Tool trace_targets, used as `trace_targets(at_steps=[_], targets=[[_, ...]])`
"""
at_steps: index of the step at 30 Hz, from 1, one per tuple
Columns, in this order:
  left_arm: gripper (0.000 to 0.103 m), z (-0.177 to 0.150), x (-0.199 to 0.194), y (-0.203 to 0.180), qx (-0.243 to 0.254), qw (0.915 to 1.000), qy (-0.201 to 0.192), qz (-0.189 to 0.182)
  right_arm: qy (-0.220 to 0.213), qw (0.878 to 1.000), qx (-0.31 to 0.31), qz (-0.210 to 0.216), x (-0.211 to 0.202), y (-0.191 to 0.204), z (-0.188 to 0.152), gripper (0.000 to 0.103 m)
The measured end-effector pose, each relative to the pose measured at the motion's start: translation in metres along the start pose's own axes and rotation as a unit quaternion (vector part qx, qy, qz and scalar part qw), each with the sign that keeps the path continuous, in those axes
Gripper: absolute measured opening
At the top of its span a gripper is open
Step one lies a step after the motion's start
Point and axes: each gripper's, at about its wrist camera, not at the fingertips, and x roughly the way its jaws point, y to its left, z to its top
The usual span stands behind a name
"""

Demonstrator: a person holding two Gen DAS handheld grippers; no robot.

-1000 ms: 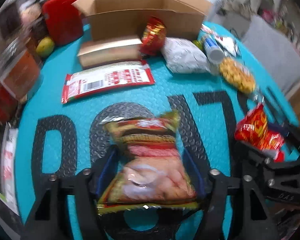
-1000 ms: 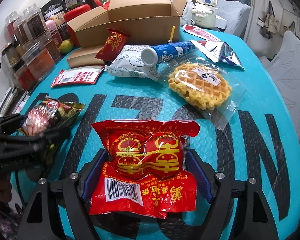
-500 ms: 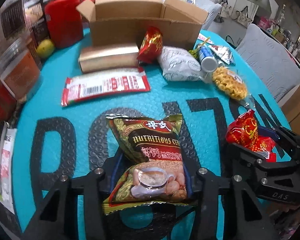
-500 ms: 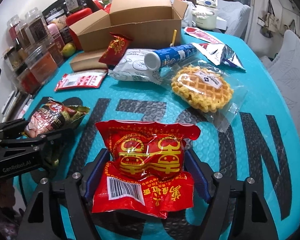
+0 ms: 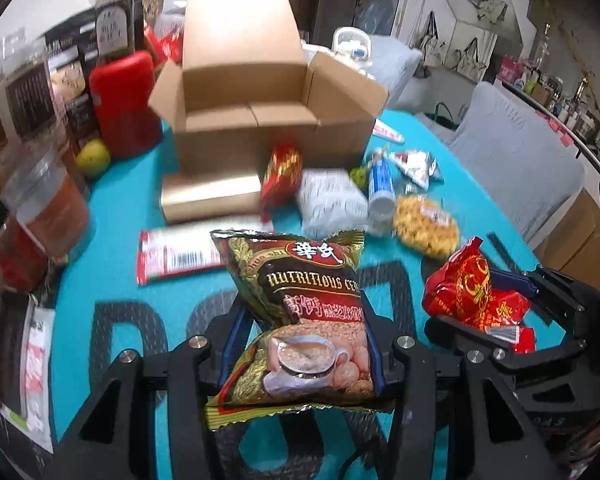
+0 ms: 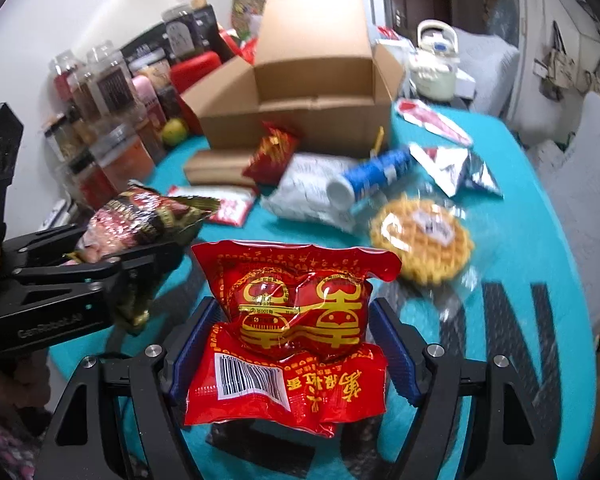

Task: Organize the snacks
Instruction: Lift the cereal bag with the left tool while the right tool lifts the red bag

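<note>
So, my left claw (image 5: 306,344) is clamped on a dark green and gold cereal packet (image 5: 300,312), blue pads pressing in on both sides so the bag creases in the middle, and it's clear of the tabletop (image 5: 148,184). My right claw (image 6: 292,352) grips a red snack pack (image 6: 288,340) with gold characters and a barcode at the near end, also held off the mat. In the left view the right claw sits off to the side with that red pack sticking out of it; in the right view the left claw shows at the left edge with the cereal packet poking forward.

Past the claws it's a teal mat with big black letters. A round waffle (image 6: 422,242) in clear wrap lies just beyond the red pack, next to a blue tube (image 6: 374,178) with a white cap and a white pouch (image 6: 312,188). A silver foil bag (image 6: 458,168) is out to the right. There's a flat red-and-white packet (image 5: 176,254), a gold-brown box (image 5: 210,198), and a small red pouch (image 5: 282,176) leaning by the open cardboard box (image 5: 260,92), which stands at the far side with flaps up. Looks empty as far as I can see in. Left of it: a red container (image 5: 124,104), a yellow-green fruit (image 5: 94,156), and jars along the wall.
</note>
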Motion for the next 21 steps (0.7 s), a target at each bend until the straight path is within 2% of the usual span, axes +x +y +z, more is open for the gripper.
trace_targets(at_steps=[7,9,10,11,19,21], targets=[[0.049,0.031,-0.015,-0.006,0.000,0.9990,-0.043,-0.014,-0.032,0.999,0.000,0.026,-0.012,-0.008,0.034,0.077],[0.049,0.040,-0.016,-0.008,0.000,0.9985,-0.051,-0.019,-0.043,0.999,-0.007,0.030,-0.014,-0.008,0.043,0.070],[0.049,0.044,-0.015,-0.009,0.000,0.9984,-0.053,-0.018,-0.052,0.998,-0.015,0.023,-0.015,-0.008,0.048,0.041],[0.049,0.048,-0.015,-0.008,0.000,0.9983,-0.056,-0.016,-0.051,0.998,-0.014,0.022,-0.012,-0.010,0.051,0.031],[0.049,0.053,-0.008,0.002,-0.007,0.9983,-0.058,-0.002,-0.034,0.999,-0.017,0.007,0.006,-0.016,0.053,0.031],[0.049,0.052,-0.007,0.003,-0.007,0.9983,-0.057,0.002,-0.033,0.999,-0.014,-0.006,0.006,-0.016,0.050,0.037]])
